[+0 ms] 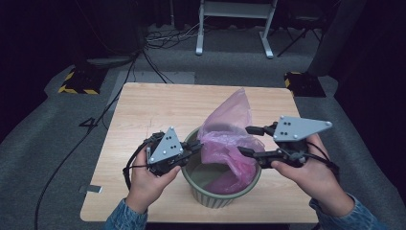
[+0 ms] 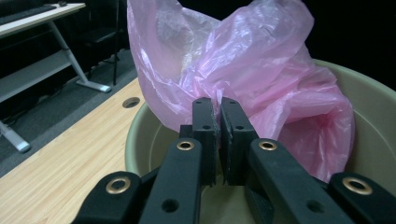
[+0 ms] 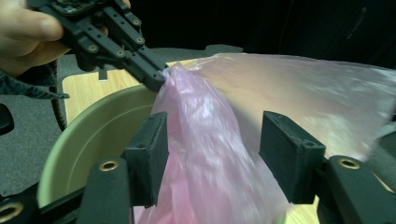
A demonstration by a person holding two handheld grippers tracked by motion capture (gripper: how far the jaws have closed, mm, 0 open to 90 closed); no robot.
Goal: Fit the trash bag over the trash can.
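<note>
High view has my left gripper (image 1: 195, 147) at about 9 o'clock on the green bin's (image 1: 218, 196) rim, jaws pressed together on an edge of the pink plastic bag (image 1: 225, 132). Left gripper view backs that up, with a fold of the bag (image 2: 243, 70) pinched between the pads. My right gripper (image 1: 248, 141) sits at roughly 3 o'clock of the bin with its jaws spread wide, bag film (image 3: 205, 154) hanging between them. So the bag's half in the bin, bunched up and sticking out toward 12 o'clock. Bin sits on the wooden table (image 1: 143, 110), near my edge.
</note>
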